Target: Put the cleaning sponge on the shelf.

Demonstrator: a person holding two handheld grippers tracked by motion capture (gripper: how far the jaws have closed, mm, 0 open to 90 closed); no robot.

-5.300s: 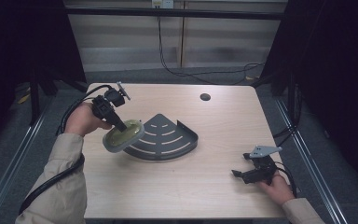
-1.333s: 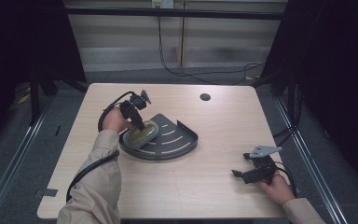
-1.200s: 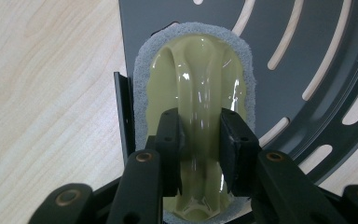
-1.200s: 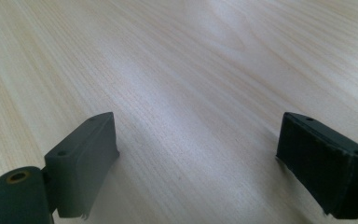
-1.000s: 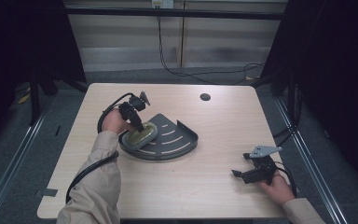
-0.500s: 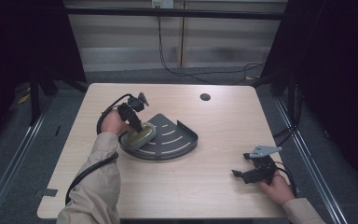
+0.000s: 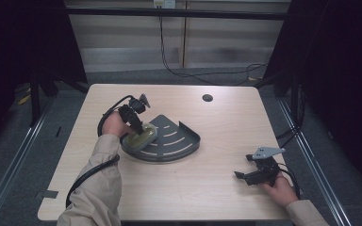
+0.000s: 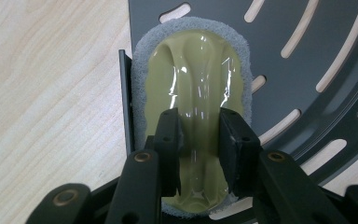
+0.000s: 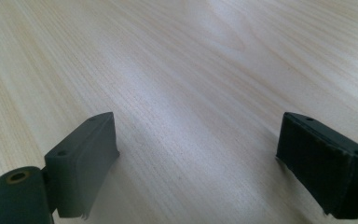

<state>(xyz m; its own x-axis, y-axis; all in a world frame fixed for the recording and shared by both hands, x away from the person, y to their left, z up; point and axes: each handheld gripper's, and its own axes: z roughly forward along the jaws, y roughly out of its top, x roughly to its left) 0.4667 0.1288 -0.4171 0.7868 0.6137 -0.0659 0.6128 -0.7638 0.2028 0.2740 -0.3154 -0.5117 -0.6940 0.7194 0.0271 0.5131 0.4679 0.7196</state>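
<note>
Placement is the step in hand. High view: the left gripper (image 7: 139, 127), forearm reaching in from seven o'clock, holds the sponge (image 7: 140, 138) on the rack (image 7: 179, 141) at its nine o'clock edge.

Left gripper view: jaws pinch the sponge's (image 8: 193, 93) glossy ridge; next they should part and lift.

Right gripper view: the right gripper (image 9: 196, 158) rests wide open and empty on the table (image 9: 191, 70).

A light wooden table (image 7: 217, 188) was seen standing on a grey floor (image 7: 9, 155). A dark slotted corner tray (image 7: 179, 141) was set left of its centre, a small dark round spot (image 7: 207, 98) was visible toward the far edge, and the right gripper (image 7: 245, 175) was rested on its near right part.
</note>
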